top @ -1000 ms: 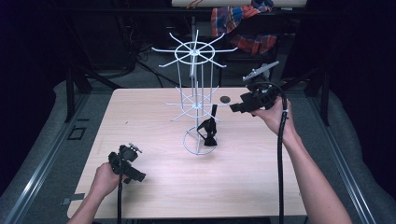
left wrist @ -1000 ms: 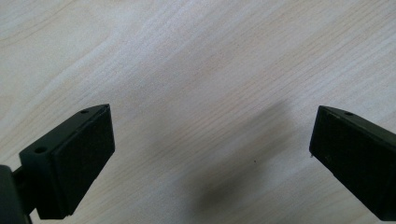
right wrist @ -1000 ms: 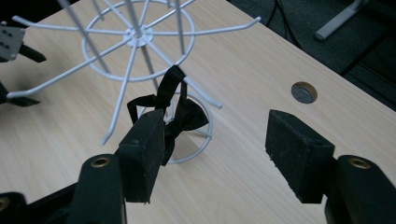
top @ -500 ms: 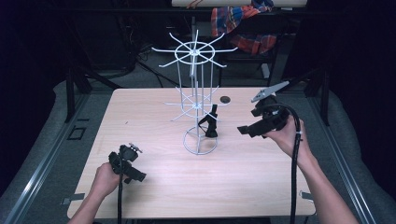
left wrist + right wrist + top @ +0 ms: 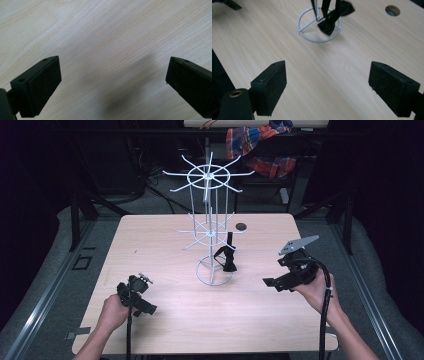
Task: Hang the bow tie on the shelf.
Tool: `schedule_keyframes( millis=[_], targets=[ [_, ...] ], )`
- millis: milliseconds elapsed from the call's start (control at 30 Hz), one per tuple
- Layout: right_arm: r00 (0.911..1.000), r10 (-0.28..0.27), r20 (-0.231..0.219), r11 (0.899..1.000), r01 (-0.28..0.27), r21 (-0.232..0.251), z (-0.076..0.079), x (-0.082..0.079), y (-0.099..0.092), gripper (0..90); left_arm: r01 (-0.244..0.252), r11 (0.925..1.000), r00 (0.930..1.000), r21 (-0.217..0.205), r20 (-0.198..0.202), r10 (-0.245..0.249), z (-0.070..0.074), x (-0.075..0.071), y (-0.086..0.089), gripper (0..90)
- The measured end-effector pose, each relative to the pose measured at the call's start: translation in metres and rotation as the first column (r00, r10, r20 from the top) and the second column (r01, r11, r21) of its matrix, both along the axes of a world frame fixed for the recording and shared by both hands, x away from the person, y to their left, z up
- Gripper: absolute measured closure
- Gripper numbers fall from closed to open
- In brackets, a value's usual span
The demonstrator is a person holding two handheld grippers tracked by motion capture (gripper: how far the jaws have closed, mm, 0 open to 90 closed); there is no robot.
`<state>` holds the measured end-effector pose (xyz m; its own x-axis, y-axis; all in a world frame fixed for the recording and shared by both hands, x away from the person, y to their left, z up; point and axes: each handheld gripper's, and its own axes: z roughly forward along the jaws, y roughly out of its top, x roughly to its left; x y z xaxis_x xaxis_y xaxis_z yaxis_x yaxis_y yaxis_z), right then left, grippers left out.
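Observation:
A white wire display rack (image 5: 210,227) stands mid-table on a ring base (image 5: 214,272). A black bow tie (image 5: 228,257) hangs by its strap from a lower hook, down near the ring. My right gripper (image 5: 268,282) is held right of the rack, apart from it and pointing left. Its jaws have just been opening and nothing is between them. The right gripper view looks past the open right gripper (image 5: 327,85) to the bow tie (image 5: 329,21) and the ring base (image 5: 317,40). My left gripper (image 5: 149,309) rests near the front left, and the left gripper (image 5: 112,82) is open over bare wood.
A round hole (image 5: 241,226) in the wooden table (image 5: 150,245) lies behind the rack. The hole (image 5: 392,10) also appears at the top right of the right gripper view. Dark floor, metal rails and a plaid cloth (image 5: 260,150) lie beyond the table.
My right gripper has come down and toward the near right side of the table, away from the rack. The bow tie stays hanging. The left gripper has not moved.

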<state>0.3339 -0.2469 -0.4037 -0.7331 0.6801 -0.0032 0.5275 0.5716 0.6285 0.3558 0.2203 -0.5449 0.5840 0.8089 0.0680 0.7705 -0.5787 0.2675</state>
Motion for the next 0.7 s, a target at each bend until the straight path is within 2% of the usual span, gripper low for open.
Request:
schedule_keyframes(
  millis=[100,233,267,333,500,633,700],
  targets=[
    [0.9998,-0.011,-0.019,1.000,0.011,-0.014,-0.011,-0.010,-0.006,13.7,-0.001,1.0000,1.0000,-0.001,-0.001,0.001,0.000,0.000,-0.001,0.1],
    [0.9993,-0.023,-0.029,1.000,0.022,-0.012,-0.026,-0.021,-0.014,13.0,-0.001,1.0000,1.0000,0.000,-0.002,0.001,0.000,0.000,-0.001,0.1],
    [0.9987,-0.027,-0.043,1.000,0.027,-0.011,-0.031,-0.024,-0.015,12.5,-0.002,1.0000,1.0000,0.003,-0.003,0.002,0.000,0.000,-0.002,0.1],
    [0.9973,-0.031,-0.067,0.999,0.029,-0.026,-0.041,-0.027,-0.018,9.5,-0.001,1.0000,1.0000,0.004,-0.003,0.001,0.000,0.000,-0.002,0.1],
    [0.9916,-0.042,-0.123,0.999,0.038,-0.035,-0.064,-0.033,-0.022,9.1,0.002,1.0000,1.0000,0.007,-0.001,-0.002,0.000,0.000,-0.002,0.1],
    [0.9872,-0.046,-0.152,0.998,0.038,-0.058,-0.072,-0.035,-0.025,9.0,0.006,1.0000,1.0000,0.007,0.000,-0.006,0.000,0.000,-0.002,0.1],
    [0.9858,-0.045,-0.162,0.998,0.038,-0.049,-0.075,-0.034,-0.027,9.0,0.004,1.0000,1.0000,0.007,0.002,-0.004,0.000,0.000,-0.002,0.1]
  ],
)
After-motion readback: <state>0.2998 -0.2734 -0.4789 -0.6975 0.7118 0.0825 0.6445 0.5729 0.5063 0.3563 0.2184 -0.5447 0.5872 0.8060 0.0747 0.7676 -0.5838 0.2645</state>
